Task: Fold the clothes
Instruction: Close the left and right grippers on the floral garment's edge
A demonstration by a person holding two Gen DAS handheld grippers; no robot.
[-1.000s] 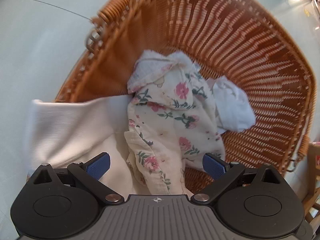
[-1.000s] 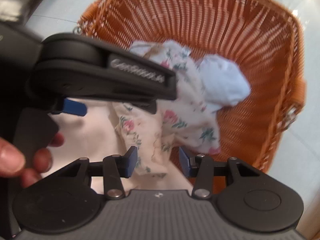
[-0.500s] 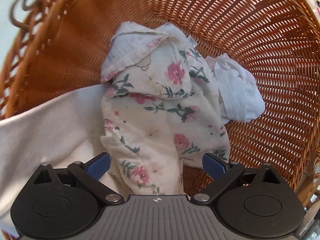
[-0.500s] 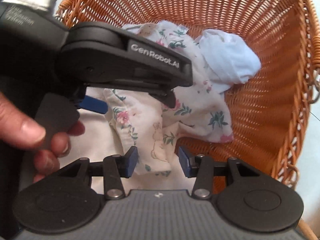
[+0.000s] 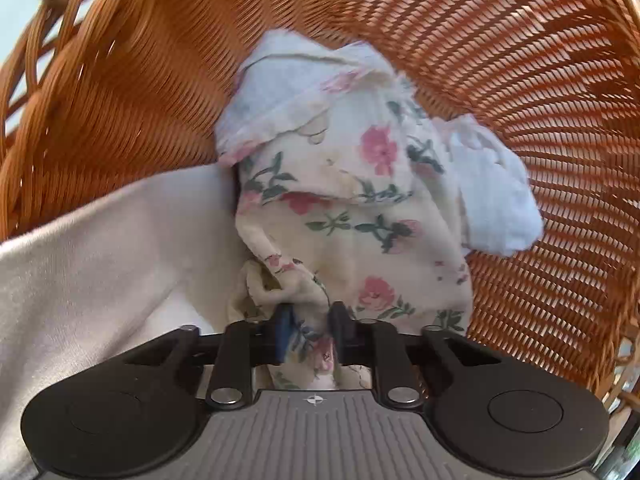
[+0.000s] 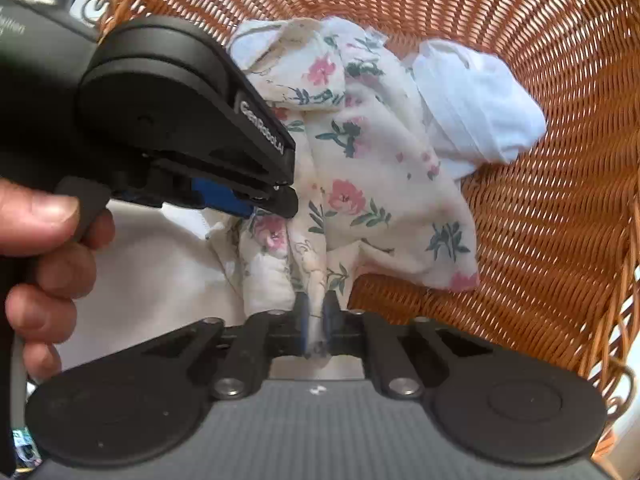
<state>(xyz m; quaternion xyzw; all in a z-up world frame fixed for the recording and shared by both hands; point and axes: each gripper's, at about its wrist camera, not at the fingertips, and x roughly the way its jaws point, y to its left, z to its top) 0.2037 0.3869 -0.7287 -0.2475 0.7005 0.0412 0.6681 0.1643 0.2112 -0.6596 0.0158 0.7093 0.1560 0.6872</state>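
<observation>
A cream floral garment (image 5: 360, 216) (image 6: 360, 168) lies crumpled inside an orange wicker basket (image 5: 540, 80) (image 6: 560, 220). My left gripper (image 5: 310, 330) is shut on a bunched fold at the garment's near edge. My right gripper (image 6: 316, 320) is shut on another fold of the same garment, just right of the left one. In the right wrist view the left gripper (image 6: 272, 204) shows side-on, held by a person's hand (image 6: 44, 248), its blue pads pinching the fabric.
A white cloth (image 5: 492, 196) (image 6: 476, 100) sits against the basket's right wall. A plain cream garment (image 5: 92, 264) (image 6: 160, 280) drapes over the basket's near left rim. A metal handle ring (image 6: 94, 4) hangs at the basket's far left corner.
Both grippers have pushed deeper into the basket and gone from open to shut on the floral garment's near edge, bunching the fabric between their pads.
</observation>
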